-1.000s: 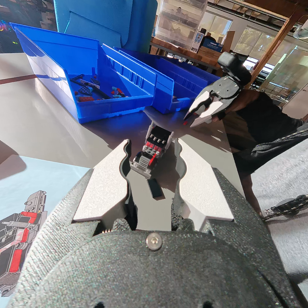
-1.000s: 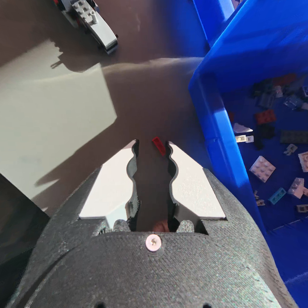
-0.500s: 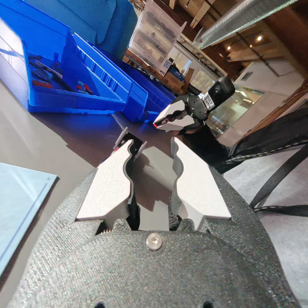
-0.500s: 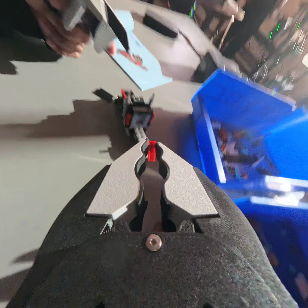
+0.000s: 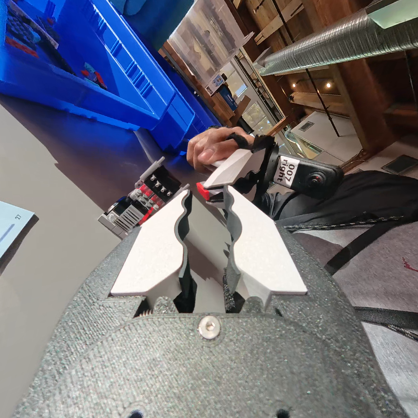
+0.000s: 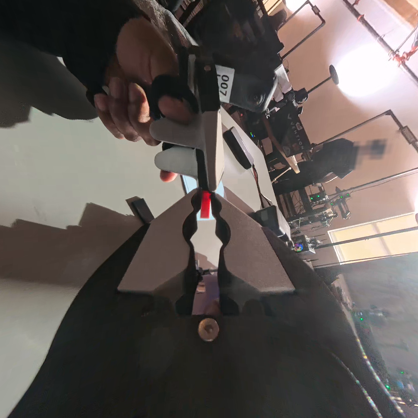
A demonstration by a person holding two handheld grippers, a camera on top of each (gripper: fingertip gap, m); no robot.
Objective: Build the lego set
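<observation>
My right gripper (image 6: 204,196) is shut on a small red lego piece (image 6: 205,207), pinched at its fingertips. In the left wrist view the right gripper (image 5: 209,192) comes in from the right, and the red piece (image 5: 202,192) sticks out of its tip. My left gripper (image 5: 207,192) is open, and the red piece sits in the gap between its fingertips. The two grippers meet tip to tip above the table; the left gripper (image 6: 207,186) points down from the top. The half-built grey, black and red lego truck (image 5: 140,203) stands on the table just left of the left fingers.
Two blue bins (image 5: 135,95) with loose lego pieces stand behind the truck. The instruction booklet (image 5: 11,228) lies at the left. A flat black piece (image 6: 141,209) lies on the grey table (image 5: 56,260). A flat dark device (image 6: 237,147) lies farther along the table. The grippers are tip to tip, or close to it.
My right gripper closed on the red piece that lay on the table, lifted it and carried it to my left gripper's tips. Both grippers rose and turned to face each other.
</observation>
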